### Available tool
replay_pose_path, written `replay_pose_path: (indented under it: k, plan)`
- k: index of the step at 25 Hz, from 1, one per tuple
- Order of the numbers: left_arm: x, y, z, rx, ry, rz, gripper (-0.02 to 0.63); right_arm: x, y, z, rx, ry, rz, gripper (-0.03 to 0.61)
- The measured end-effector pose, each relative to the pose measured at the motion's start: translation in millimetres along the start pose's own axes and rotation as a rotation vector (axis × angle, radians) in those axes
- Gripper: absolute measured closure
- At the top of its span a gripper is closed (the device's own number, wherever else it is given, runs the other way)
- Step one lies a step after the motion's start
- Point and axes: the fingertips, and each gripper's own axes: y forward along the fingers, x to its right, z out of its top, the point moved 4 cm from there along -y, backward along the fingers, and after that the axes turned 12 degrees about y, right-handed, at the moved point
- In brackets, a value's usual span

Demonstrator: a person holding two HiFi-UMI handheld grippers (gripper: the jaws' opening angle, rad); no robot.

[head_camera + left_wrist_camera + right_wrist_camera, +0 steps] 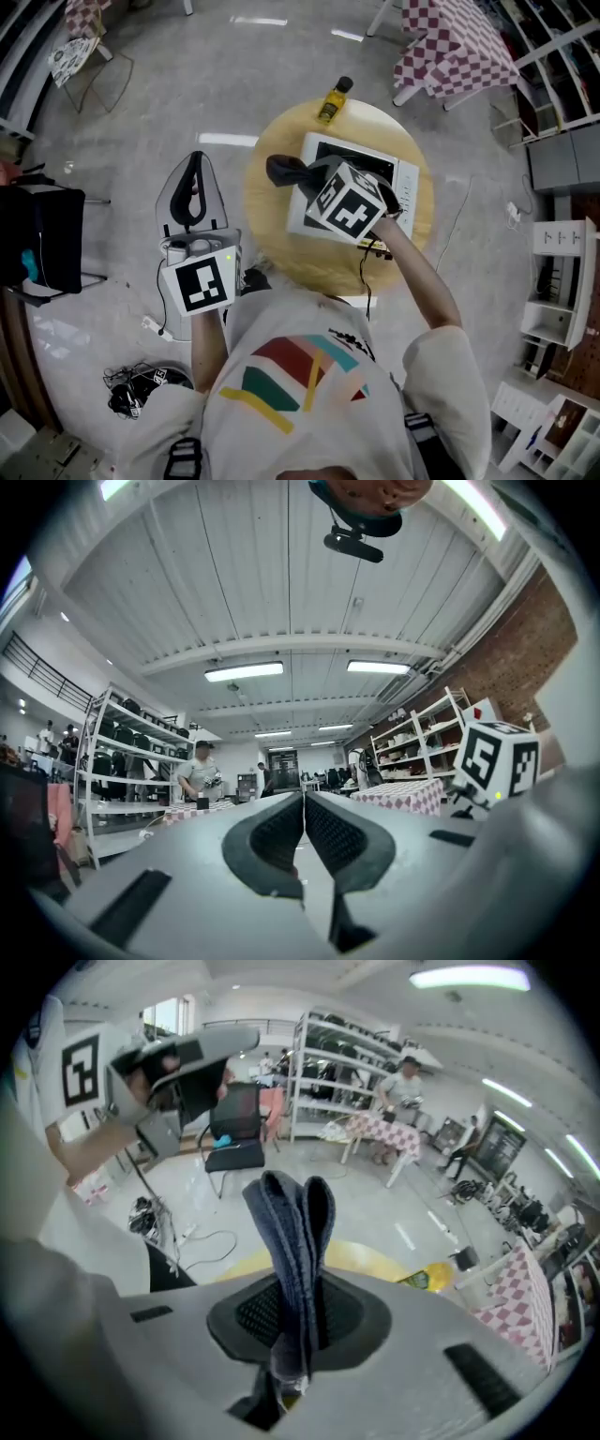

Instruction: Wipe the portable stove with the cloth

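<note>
A white portable stove point(401, 175) with a dark top sits on the round wooden table point(272, 225). My right gripper point(305, 174) hovers over the stove's left part, shut on a dark blue-grey cloth point(284, 171). In the right gripper view the cloth point(296, 1232) stands folded up between the jaws of my right gripper point(295, 1312), and the stove is hidden below. My left gripper point(194, 173) is held off the table's left side over the floor. In its own view my left gripper point(304, 832) points up at the ceiling with its jaws pressed together and empty.
A yellow bottle point(333, 100) stands at the table's far edge. A black chair point(42, 239) is at the left, and cables point(131, 389) lie on the floor. A checkered-cloth table point(450, 42) and shelving point(562, 281) are at the right. A person point(199, 775) stands far off.
</note>
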Motion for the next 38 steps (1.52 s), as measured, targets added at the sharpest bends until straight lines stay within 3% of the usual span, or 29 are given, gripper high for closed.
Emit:
replay_pose_path:
  k: [5, 12, 20, 27, 38]
  plan:
    - [30.4, 20.8, 46.4, 0.081, -0.085, -0.047, 0.607, 45.4, -80.8, 13.2, 0.284, 0.151, -0.18, 0.543]
    - [82.2, 30.0, 95.6, 0.131, -0.125, -0.166, 0.606, 66.3, -184.3, -19.8, 0.649, 0.367, -0.361, 0.543]
    - [143.4, 21.4, 129.6, 0.178, -0.123, -0.281, 0.606, 61.5, -252.9, -76.5, 0.919, 0.57, -0.539, 0.543]
    - [179.6, 5.3, 150.2, 0.201, -0.147, -0.317, 0.606, 42.1, -273.4, -115.8, 1.055, 0.625, -0.587, 0.543]
    - [218.1, -16.0, 158.2, 0.222, -0.12, -0.306, 0.606, 35.1, -275.8, -152.9, 1.091, 0.609, -0.609, 0.543]
